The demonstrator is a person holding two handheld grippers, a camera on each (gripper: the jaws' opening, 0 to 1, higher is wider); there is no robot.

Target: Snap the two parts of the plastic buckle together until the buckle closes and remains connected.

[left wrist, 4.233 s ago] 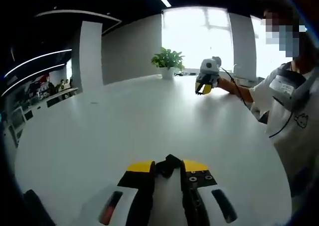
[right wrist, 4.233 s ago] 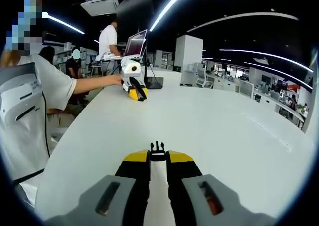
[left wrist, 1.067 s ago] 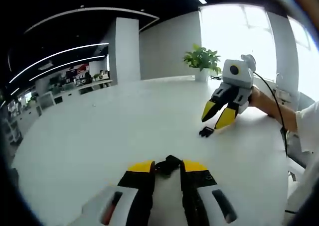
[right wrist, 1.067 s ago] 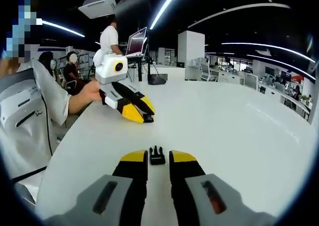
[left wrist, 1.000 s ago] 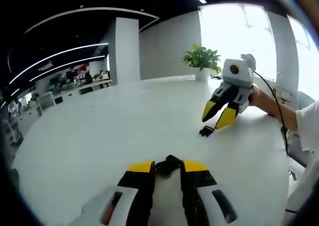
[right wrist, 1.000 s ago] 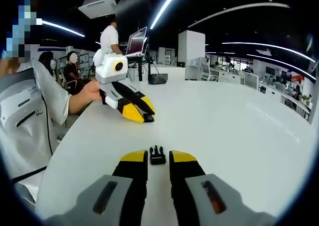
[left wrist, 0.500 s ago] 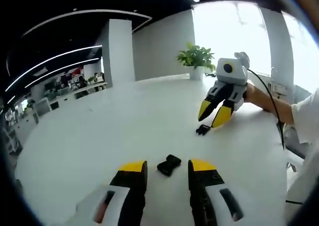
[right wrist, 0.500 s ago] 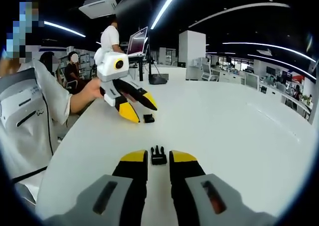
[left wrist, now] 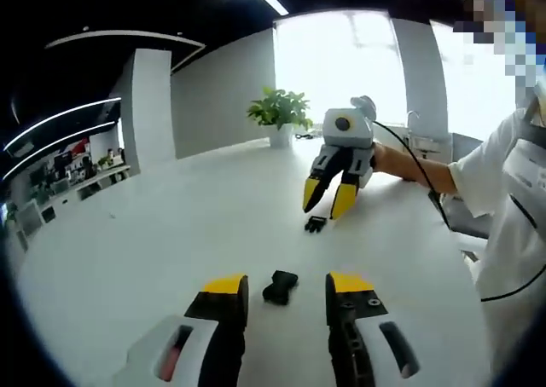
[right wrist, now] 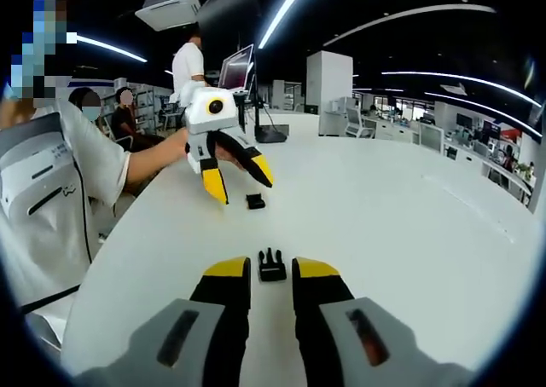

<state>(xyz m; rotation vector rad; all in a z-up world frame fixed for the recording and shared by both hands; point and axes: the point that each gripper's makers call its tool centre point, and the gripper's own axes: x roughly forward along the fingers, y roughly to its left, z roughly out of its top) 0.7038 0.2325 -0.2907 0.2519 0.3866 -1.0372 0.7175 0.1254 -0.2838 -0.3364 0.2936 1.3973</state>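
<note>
Barely begun: socket half point(left wrist: 281, 285) and pronged half point(right wrist: 271, 265) lay well apart and unjoined on the white tabletop point(left wrist: 153, 225), before the spread, empty left claw point(left wrist: 286, 286) and right claw point(right wrist: 272, 268).

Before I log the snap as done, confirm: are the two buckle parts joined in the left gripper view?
No. The socket part lies between the left hand-held gripper jaws, apart from the pronged part.

A broad, glossy white round table point(left wrist: 153, 233) carries two small black plastic buckle halves. The socket half point(left wrist: 280, 285) and the pronged half point(left wrist: 316, 225) lie apart. A potted green plant point(left wrist: 279, 114) stands at the far edge.
</note>
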